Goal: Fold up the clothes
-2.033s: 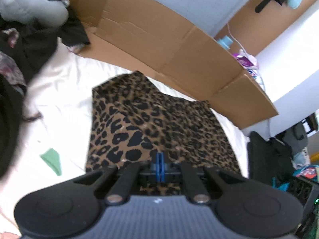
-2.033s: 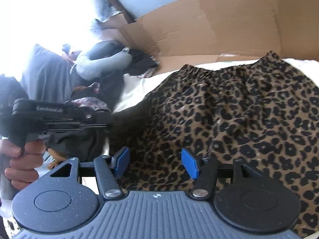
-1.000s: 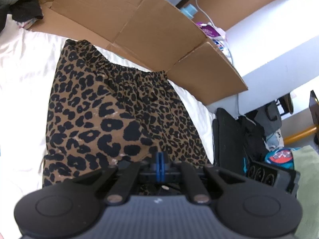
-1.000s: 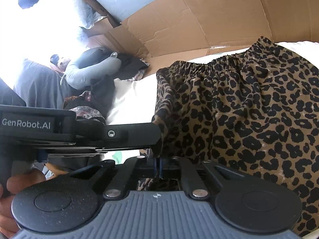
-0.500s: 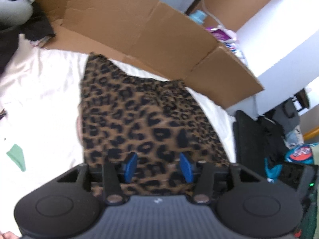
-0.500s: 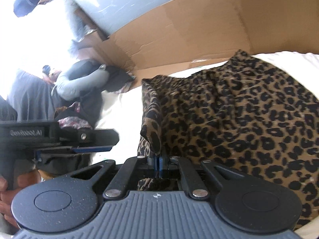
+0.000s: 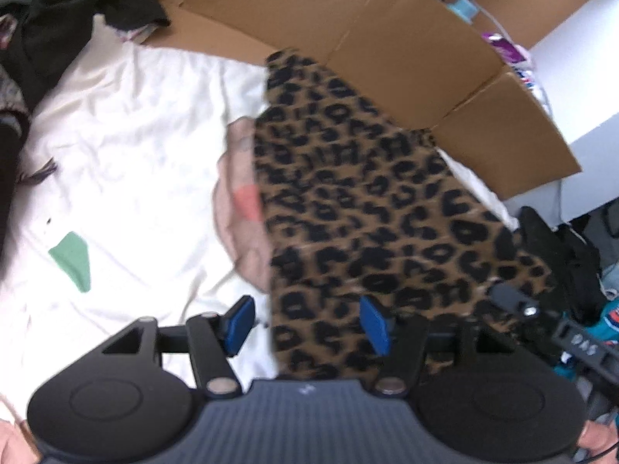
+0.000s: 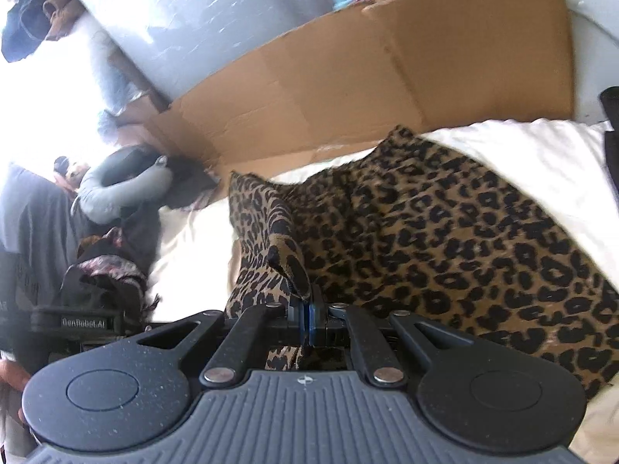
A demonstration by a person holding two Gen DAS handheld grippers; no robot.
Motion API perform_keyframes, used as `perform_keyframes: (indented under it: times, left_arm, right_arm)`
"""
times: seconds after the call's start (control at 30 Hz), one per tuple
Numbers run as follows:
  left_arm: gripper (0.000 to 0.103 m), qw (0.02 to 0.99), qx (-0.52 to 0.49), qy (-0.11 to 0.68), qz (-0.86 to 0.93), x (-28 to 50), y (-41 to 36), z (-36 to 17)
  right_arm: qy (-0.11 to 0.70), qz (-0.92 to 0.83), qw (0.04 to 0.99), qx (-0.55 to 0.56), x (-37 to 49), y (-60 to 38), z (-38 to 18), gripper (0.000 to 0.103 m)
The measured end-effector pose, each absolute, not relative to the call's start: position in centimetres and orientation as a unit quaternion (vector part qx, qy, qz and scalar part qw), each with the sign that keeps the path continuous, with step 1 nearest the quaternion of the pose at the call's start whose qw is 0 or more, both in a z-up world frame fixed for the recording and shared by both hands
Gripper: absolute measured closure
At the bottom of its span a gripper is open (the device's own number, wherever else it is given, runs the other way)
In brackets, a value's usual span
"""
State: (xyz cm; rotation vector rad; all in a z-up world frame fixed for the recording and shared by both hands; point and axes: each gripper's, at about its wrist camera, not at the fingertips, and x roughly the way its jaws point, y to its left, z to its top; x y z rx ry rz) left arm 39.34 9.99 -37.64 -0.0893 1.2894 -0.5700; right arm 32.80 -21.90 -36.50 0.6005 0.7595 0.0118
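Seen from the left wrist, the brown leopard-print fabric garment [image 7: 371, 208] lies folded lengthwise on the white bed sheet [image 7: 127, 162], in front of the flattened brown cardboard box [image 7: 387, 46]. The left gripper [image 7: 307, 323] hovers over its near edge, its blue-padded fingers [image 7: 240, 323] opening with cloth under the gap but nothing pinched. From the right wrist, the right gripper [image 8: 305, 317] has its fingers clamped tight on a lifted flap of the garment [image 8: 445, 239], raised above the rest. I'd say a side fold is underway; next the right should carry its flap across while the left takes a fresh grip.
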Motion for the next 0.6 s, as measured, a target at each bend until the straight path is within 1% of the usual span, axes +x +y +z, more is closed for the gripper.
perform_keyframes:
  times: [0.27,0.47,0.6]
  left_arm:
    - [0.04,0.753,-0.033,0.606,-0.253,39.1,11.4,-39.0]
    - [0.04,0.747,-0.026,0.612,-0.259,38.7,10.8,-39.5]
    - [0.04,0.747,-0.019,0.611,-0.262,38.1,10.7,-39.8]
  right_arm:
    - [0.355,-0.051,0.883,0.303,31.5,-25.3,-36.7,0.103]
    - [0.363,-0.087,0.87,0.321,30.4,-27.4,-37.6,0.103]
    - [0.356,-0.097,0.878,0.306,29.0,-28.3,-36.6,0.103]
